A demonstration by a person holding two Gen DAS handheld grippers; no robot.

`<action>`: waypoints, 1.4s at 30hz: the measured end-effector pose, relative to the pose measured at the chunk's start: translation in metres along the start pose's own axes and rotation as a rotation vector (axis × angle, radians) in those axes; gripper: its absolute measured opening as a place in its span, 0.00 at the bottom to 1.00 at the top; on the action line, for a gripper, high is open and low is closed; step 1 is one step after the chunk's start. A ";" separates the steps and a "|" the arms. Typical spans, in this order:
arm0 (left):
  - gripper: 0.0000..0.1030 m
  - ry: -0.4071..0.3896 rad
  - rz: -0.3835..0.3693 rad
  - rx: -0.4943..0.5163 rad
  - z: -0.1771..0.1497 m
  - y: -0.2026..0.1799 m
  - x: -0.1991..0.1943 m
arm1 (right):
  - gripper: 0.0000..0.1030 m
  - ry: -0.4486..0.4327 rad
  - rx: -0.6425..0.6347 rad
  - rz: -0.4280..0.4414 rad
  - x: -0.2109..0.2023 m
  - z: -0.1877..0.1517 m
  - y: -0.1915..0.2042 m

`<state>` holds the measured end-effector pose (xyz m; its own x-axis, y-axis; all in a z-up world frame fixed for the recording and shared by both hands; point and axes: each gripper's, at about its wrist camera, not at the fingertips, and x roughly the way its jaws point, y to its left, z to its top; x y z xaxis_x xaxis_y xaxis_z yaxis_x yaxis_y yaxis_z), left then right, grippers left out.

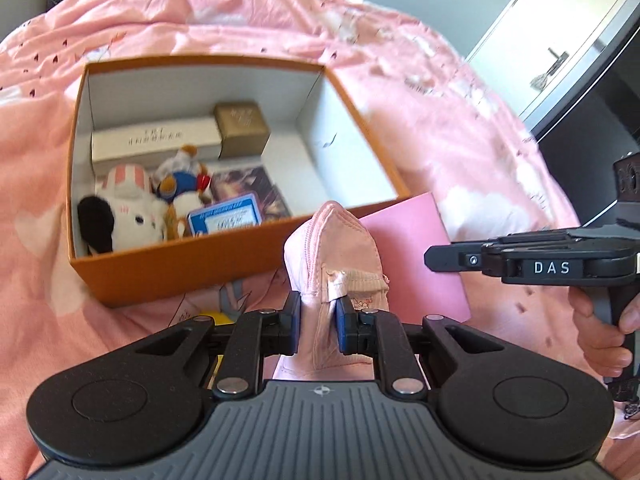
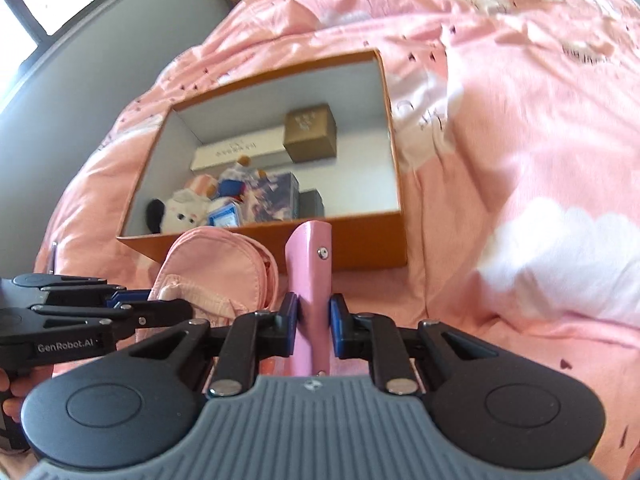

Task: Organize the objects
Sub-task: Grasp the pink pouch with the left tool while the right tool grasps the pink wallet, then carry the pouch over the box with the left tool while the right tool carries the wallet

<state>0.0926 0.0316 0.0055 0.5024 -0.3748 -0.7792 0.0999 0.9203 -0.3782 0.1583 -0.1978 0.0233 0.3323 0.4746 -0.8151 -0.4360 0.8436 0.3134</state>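
My left gripper (image 1: 318, 322) is shut on a pale pink zip pouch (image 1: 332, 248), held just in front of an open orange box (image 1: 192, 268) on the bed. My right gripper (image 2: 314, 320) is shut on a flat pink case (image 2: 310, 276) with a metal snap, held edge-up in front of the same orange box (image 2: 372, 248). The pouch (image 2: 216, 264) and left gripper (image 2: 132, 304) show at the left of the right wrist view. The pink case (image 1: 416, 256) and right gripper (image 1: 436, 258) show at the right of the left wrist view.
The box holds a long white carton (image 1: 156, 144), a gold box (image 1: 242, 124), plush toys (image 1: 132, 208), a blue card (image 1: 228, 220) and a dark printed pack (image 1: 252, 192). A pink quilt (image 2: 520, 140) covers the bed. A white door (image 1: 568, 40) stands at the right.
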 end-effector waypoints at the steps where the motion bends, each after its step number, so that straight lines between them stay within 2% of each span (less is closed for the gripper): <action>1: 0.18 -0.014 -0.013 -0.001 0.004 -0.001 -0.004 | 0.18 -0.007 -0.004 0.011 -0.007 0.003 0.000; 8: 0.18 -0.109 -0.057 -0.015 0.035 0.005 -0.030 | 0.17 -0.108 -0.048 0.027 -0.044 0.035 0.012; 12: 0.18 -0.170 -0.013 -0.018 0.056 0.016 -0.036 | 0.17 -0.151 -0.075 0.023 -0.044 0.059 0.020; 15: 0.18 -0.186 0.010 -0.030 0.072 0.024 -0.032 | 0.17 -0.153 -0.087 -0.001 -0.029 0.080 0.022; 21: 0.18 -0.192 0.053 -0.061 0.094 0.041 -0.012 | 0.17 -0.060 -0.095 -0.082 0.028 0.105 0.016; 30: 0.18 -0.160 0.050 -0.110 0.108 0.062 0.019 | 0.17 0.091 -0.099 -0.141 0.101 0.116 0.013; 35: 0.18 -0.136 0.040 -0.122 0.110 0.071 0.031 | 0.17 0.156 -0.134 -0.172 0.129 0.115 0.019; 42: 0.18 -0.121 0.030 -0.133 0.111 0.078 0.038 | 0.17 0.238 -0.120 -0.158 0.150 0.117 0.017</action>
<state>0.2149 0.1013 0.0023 0.6037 -0.3236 -0.7286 -0.0275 0.9049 -0.4246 0.2990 -0.0830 -0.0369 0.2049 0.2553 -0.9449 -0.4949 0.8599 0.1250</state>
